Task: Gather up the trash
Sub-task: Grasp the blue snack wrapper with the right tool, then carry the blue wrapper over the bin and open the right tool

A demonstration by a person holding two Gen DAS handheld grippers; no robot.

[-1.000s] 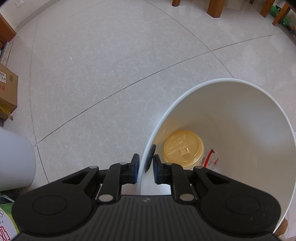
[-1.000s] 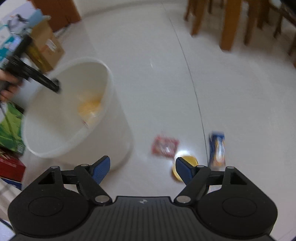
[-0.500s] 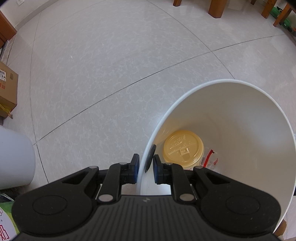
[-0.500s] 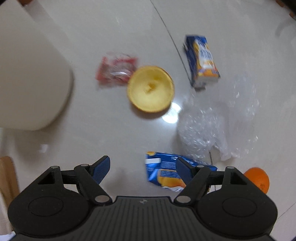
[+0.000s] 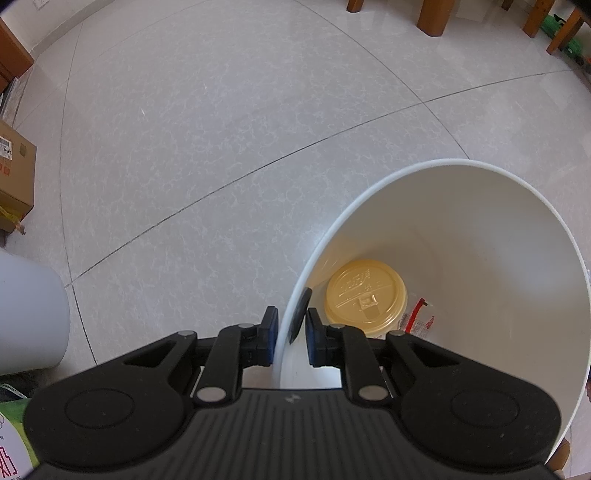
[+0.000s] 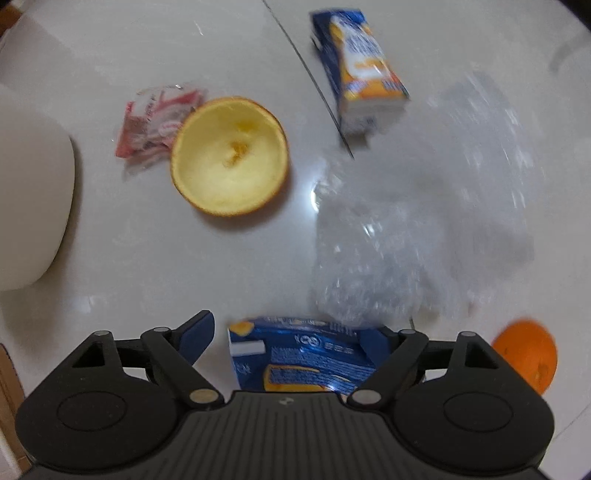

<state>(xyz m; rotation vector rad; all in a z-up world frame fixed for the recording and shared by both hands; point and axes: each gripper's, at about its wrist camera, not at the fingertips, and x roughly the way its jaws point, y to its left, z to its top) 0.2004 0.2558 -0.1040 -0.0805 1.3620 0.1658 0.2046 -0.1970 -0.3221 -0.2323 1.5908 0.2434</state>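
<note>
Left gripper (image 5: 289, 338): closed on the rim of the bin (image 5: 517, 236); one pad is set outside the wall, the other inside; the bin is held tilted, its mouth open to the camera.
Bin contents: a yellow lid (image 5: 365, 298) is seen lying at the bottom; a red-and-white wrapper (image 5: 419, 320) lies just beside it, partly hidden by the gripper.
Floor (image 5: 221, 129): pale tiles with dark joints; a cardboard box (image 5: 14, 177) is seen at the left edge; wooden legs (image 5: 432, 16) stand at the top.
Right gripper (image 6: 291, 338): pointed down at the floor; its jaws are spread wide and have just been opening; a blue packet (image 6: 301, 354) lies between them, and no pad is seen pressing on it.
Loose trash: an orange-peel cup (image 6: 229, 155) lies hollow side up; a red wrapper (image 6: 155, 122) touches its left edge; a blue carton (image 6: 364, 72) lies well above the packet; a clear plastic bag (image 6: 413, 229), blurred, is spread to the right and reaches the packet's upper edge; an orange piece (image 6: 526, 354) lies at the lower right.
Bin in right view: its white side (image 6: 33, 199) is seen at the left, near the red wrapper but apart from it.
</note>
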